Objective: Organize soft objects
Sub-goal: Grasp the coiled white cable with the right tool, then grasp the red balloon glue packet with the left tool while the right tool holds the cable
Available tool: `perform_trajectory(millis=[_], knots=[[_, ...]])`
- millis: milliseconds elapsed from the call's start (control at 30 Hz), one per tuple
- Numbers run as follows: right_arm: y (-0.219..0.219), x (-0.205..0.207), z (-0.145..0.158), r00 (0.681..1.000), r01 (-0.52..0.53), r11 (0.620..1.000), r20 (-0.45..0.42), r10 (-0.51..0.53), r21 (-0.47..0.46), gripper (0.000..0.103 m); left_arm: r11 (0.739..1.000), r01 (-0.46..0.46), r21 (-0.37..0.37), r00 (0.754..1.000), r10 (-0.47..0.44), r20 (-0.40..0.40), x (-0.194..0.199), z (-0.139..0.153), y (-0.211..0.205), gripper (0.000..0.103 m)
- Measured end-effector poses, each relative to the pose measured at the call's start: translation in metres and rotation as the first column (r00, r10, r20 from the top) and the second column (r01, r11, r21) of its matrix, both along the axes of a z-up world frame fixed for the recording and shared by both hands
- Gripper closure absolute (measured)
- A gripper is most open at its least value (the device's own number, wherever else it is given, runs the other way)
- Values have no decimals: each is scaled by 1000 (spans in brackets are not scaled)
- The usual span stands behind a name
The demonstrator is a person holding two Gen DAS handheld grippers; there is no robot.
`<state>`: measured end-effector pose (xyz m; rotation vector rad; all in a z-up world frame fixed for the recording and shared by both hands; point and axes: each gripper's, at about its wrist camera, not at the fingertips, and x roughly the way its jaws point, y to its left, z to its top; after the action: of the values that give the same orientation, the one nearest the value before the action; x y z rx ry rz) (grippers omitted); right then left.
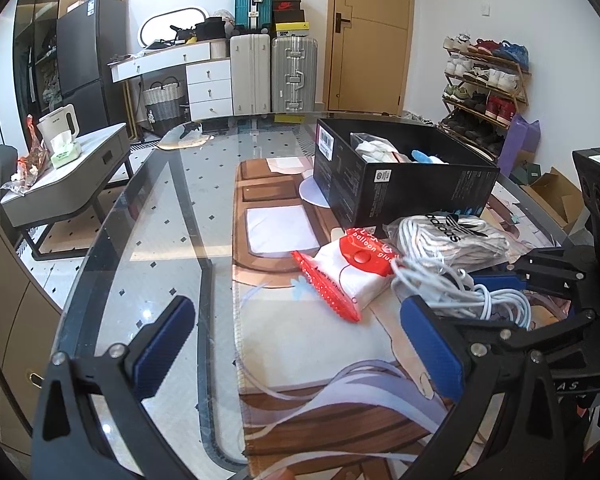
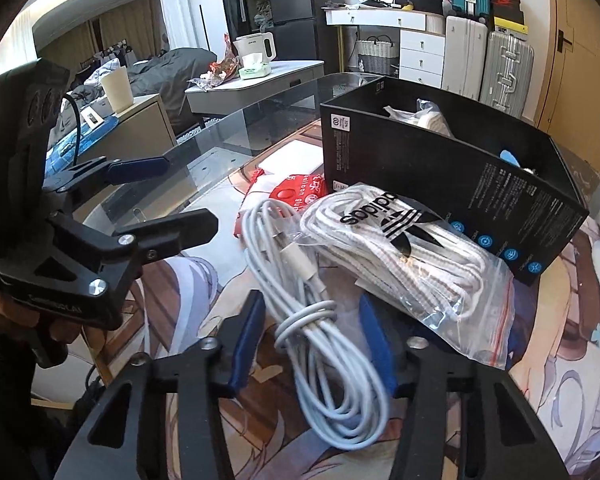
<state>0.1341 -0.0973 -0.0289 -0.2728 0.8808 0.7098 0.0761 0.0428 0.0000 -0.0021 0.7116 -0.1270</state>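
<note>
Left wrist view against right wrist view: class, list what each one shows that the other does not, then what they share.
Only the left wrist view shows the shoe rack and the door handle.

Only the right wrist view shows the bed, the white cup and the hand holding the left gripper.

Both show the black box, the bagged adidas laces, the white cable bundle, the red balloon glue pack and the right gripper around that cable.

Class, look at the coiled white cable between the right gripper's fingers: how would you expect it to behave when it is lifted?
The cable is likely floppy: its loops already sag unevenly. Only a wrap at the middle binds it, so the long loops would probably dangle and swing. It looks light, yet smooth, so it might slip through the right gripper.
</note>
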Motion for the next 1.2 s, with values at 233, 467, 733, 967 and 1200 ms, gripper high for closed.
perform_trajectory(millis=[233, 467, 733, 967, 1200], knots=[[-3, -7, 2, 1000, -19, 1000, 7, 19, 21, 74, 1000, 5, 4, 1000, -5, -7, 1, -1, -2, 0], [-18, -18, 14, 1000, -14, 995, 9, 13, 95, 74, 1000, 15, 21, 1000, -15, -24, 4, -3, -6, 0], [-41, -31, 37, 1000, 7, 982, 17, -10, 188, 74, 998, 44, 47, 998, -41, -56, 14, -1, -15, 0], [-61, -40, 53, 998, 30, 975, 42, -41, 219, 74, 997, 53, 62, 994, -47, -103, 34, -2, -22, 0], [-81, -35, 58, 994, 94, 973, 36, -104, 208, 74, 993, 105, 63, 988, -97, -117, 51, -2, -29, 0]])
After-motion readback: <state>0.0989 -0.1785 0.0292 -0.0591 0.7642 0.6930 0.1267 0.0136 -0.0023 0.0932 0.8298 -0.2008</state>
